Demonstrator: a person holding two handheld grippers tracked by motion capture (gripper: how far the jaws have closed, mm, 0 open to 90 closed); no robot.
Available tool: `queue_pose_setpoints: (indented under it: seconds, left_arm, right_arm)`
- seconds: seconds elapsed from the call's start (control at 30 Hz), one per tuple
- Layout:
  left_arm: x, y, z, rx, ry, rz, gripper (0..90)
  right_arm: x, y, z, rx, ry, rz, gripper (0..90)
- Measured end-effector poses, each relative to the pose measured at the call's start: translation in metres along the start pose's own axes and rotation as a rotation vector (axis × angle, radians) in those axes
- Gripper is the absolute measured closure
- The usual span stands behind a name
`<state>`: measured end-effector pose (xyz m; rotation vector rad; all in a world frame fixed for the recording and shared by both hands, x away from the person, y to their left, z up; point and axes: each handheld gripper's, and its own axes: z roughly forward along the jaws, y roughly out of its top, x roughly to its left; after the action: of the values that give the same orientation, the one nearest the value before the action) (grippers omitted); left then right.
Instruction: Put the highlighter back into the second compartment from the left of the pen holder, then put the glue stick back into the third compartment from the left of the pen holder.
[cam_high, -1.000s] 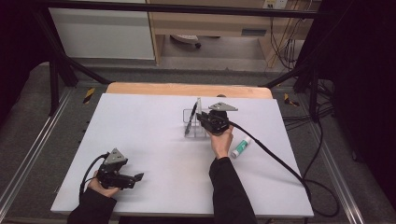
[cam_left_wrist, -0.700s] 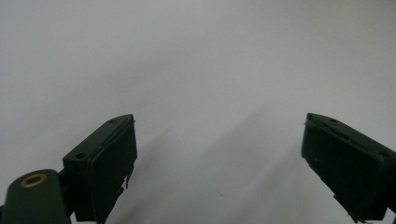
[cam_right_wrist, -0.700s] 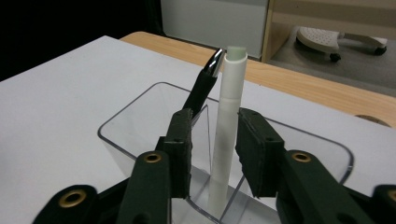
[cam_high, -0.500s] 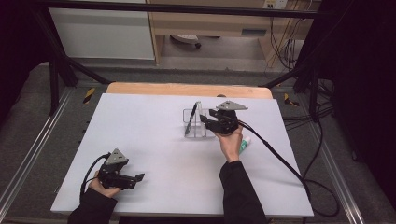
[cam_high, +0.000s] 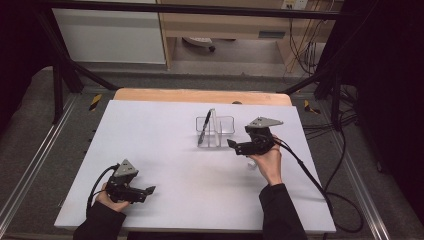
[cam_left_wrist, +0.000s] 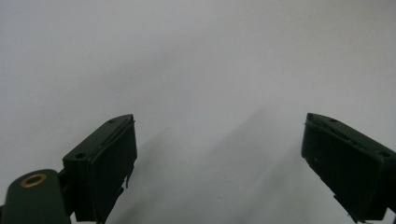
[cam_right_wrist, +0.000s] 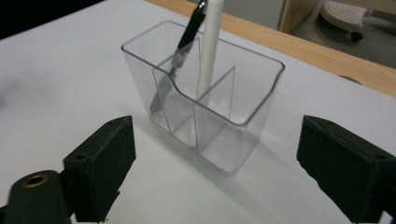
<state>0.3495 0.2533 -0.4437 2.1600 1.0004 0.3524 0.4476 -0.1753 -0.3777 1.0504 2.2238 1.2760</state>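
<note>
Left hand-held gripper (cam_high: 149, 190): near the bench's (cam_high: 150, 130) front-left corner, jaws apart, empty. Clear organizer (cam_high: 215, 131): toward the back edge, holding black pen (cam_high: 203, 128) and white pen (cam_right_wrist: 208, 46). Right hand-held gripper (cam_high: 231, 145): jaws just opened, nothing between them, drawn back; white pen judged delivered.

High view: you're looking fwd and down over the whole table (cam_high: 165, 150). Left gripper view sits close, aimed at bare tabletop betw. its jaws. Right gripper view, low and near, faces the clear organizer (cam_right_wrist: 205, 93), frame centre; high view shares it, upper centre (cam_high: 216, 131).
</note>
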Motion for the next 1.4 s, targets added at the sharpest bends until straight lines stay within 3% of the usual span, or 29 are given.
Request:
queue_pose_setpoints:
  seconds: [0.2,0.53,0.67,1.1,1.4]
  left_arm:
    - [0.0,0.0,0.0,0.001,0.0,0.005,10.4]
    - [0.0,0.0,-0.002,-0.005,-0.004,0.009,10.4]
    - [0.0,0.0,-0.002,-0.004,-0.006,0.008,10.4]
    - [0.0,0.0,0.0,0.002,-0.009,0.008,10.4]
    - [-0.001,0.001,0.0,-0.001,-0.014,0.007,10.4]
  right_arm:
    - [-0.009,-0.014,-0.008,0.04,0.001,0.038,5.8]
    - [-0.027,-0.035,-0.019,0.096,-0.045,0.035,10.3]
    - [-0.034,-0.038,-0.024,0.097,-0.063,0.025,17.0]
    - [-0.058,-0.059,-0.032,0.132,-0.113,0.069,41.3]
    - [-0.072,-0.061,-0.03,0.148,-0.152,0.075,58.7]
